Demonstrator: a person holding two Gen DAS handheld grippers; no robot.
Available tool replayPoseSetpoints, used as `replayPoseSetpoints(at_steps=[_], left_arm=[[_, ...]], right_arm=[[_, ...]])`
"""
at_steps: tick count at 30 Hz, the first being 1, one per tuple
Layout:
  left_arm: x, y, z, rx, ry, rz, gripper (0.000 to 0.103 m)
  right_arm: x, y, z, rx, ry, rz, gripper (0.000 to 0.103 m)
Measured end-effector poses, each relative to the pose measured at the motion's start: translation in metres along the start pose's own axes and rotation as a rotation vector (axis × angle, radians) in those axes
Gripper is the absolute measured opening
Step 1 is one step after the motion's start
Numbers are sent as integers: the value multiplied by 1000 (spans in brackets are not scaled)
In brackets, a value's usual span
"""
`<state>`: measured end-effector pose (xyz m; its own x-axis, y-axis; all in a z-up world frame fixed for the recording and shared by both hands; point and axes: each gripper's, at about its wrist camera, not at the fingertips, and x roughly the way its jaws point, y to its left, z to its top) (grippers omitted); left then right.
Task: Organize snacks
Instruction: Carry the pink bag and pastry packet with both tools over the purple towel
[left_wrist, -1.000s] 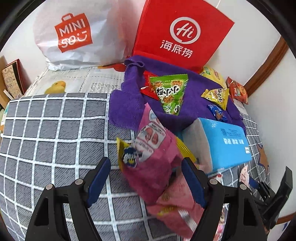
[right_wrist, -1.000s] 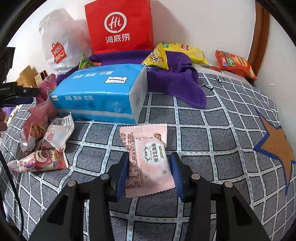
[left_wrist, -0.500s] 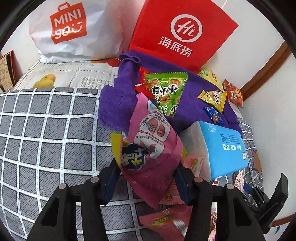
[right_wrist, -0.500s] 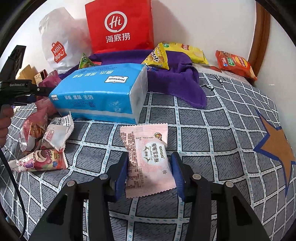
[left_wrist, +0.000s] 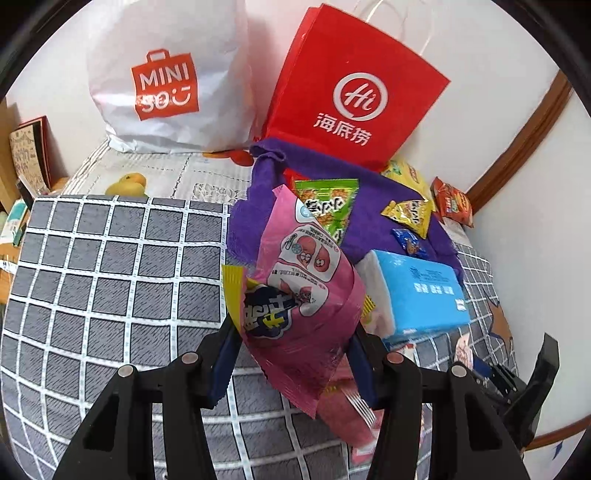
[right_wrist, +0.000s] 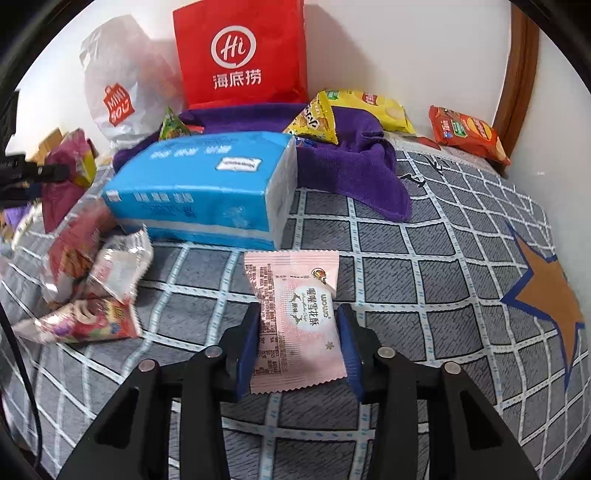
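Two packets are gripped: your left gripper (left_wrist: 291, 343) pinches the magenta snack bag (left_wrist: 306, 295) beside the blue tissue pack (right_wrist: 207, 192) (lifted), your right gripper (right_wrist: 299, 343), jaws just closing, squeezes the pale pink packet (right_wrist: 295, 317) before it.

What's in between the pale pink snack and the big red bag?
In the right wrist view, the blue tissue pack lies between the pale pink snack and the red bag, with the purple towel behind it.
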<state>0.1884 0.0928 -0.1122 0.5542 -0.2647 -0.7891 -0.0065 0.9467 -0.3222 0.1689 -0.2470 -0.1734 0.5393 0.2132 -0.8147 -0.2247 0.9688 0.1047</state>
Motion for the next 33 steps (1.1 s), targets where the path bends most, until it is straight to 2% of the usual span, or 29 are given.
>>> replayPoseSetpoints(at_steps=[12,21,33], left_arm=[[-30,-25,-21,50,0,-69,51],[-49,-44,-25,87,-10,-108,51],[-56,-66,-23,128,-18,-131,51]], right_arm=[[-41,22,9,-17,-84,0,40],[-73,24,20,32,-141,-9,40],[-89,28,38,63,-157,-33,40]])
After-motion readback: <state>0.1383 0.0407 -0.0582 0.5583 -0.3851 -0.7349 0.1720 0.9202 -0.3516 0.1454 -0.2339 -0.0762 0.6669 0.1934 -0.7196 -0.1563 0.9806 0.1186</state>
